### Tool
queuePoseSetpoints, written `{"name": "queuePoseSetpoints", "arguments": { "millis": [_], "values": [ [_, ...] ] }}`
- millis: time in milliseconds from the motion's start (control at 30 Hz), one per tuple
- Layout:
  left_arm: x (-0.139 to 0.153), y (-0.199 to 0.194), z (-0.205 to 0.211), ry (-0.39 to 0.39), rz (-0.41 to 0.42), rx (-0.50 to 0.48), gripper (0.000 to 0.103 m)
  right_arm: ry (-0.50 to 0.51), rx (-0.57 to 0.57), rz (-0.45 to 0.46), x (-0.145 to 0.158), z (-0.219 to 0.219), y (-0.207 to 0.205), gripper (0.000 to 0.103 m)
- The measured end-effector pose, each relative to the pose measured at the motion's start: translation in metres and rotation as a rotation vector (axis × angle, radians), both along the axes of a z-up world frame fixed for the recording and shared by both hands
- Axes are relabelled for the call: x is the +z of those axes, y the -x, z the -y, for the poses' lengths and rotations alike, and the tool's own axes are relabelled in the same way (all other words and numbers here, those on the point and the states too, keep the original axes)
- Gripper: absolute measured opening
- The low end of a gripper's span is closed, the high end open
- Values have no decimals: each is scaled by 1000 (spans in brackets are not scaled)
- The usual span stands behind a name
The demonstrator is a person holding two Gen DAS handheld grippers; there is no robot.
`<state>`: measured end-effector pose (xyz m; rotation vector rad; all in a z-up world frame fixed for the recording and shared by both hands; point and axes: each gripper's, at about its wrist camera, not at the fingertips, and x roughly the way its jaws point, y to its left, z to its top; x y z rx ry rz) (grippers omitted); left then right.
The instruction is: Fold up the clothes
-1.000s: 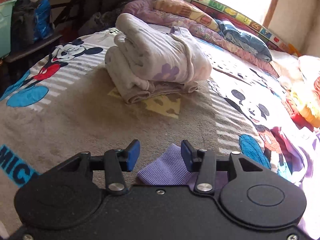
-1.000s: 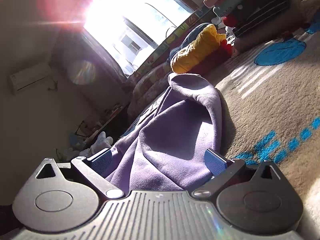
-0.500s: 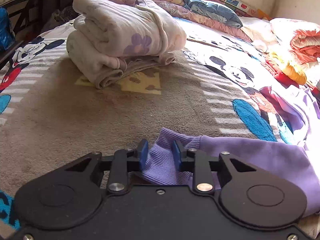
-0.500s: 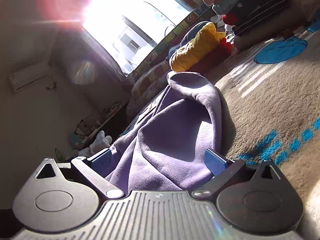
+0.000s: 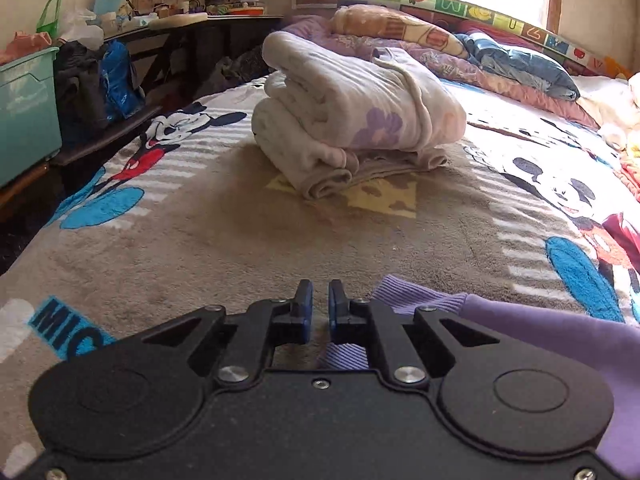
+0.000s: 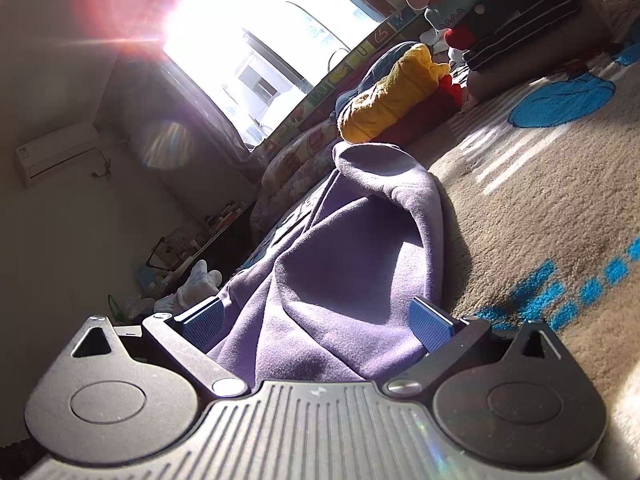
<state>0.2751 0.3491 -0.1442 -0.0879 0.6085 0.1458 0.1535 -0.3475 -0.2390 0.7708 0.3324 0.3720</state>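
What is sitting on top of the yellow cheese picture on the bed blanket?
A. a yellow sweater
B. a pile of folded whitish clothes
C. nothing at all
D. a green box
B: the left wrist view shows the pile of folded whitish clothes, one with a purple flower print, resting on the yellow cheese picture of the bed blanket.

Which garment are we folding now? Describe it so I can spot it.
On the Mickey Mouse blanket, look at the near edge, in front of the folded cream pile. The purple sweatshirt lies there unfolded, plain lilac with a ribbed cuff, unlike the floral folded pieces.
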Motion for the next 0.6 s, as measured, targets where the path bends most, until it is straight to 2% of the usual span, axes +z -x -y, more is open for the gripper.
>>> {"name": "queuePoseSetpoints", "arguments": {
  "millis": [133,233,267,300,333,367,433,500,600],
  "values": [
    [17,29,19,46,63,-48,5,-6,1,5,0,0,0,98],
    [13,35,42,61,42,-94,7,-7,1,5,0,0,0,98],
    [4,31,52,37,0,-115,17,-7,2,5,0,1,0,98],
    [-5,25,61,11,-55,-127,44,-7,2,4,0,1,0,98],
    [-17,19,67,-15,-114,-119,56,-9,3,4,0,1,0,98],
    [-23,17,73,-33,-126,-98,58,-11,4,6,0,2,1,98],
    [-9,18,81,-31,-141,-39,58,-17,5,10,-1,2,1,98],
    [18,31,91,32,-93,-11,61,-22,6,16,-1,3,2,98],
    [52,54,115,105,-33,-19,73,-29,13,21,-1,3,2,100]
  ]
}}
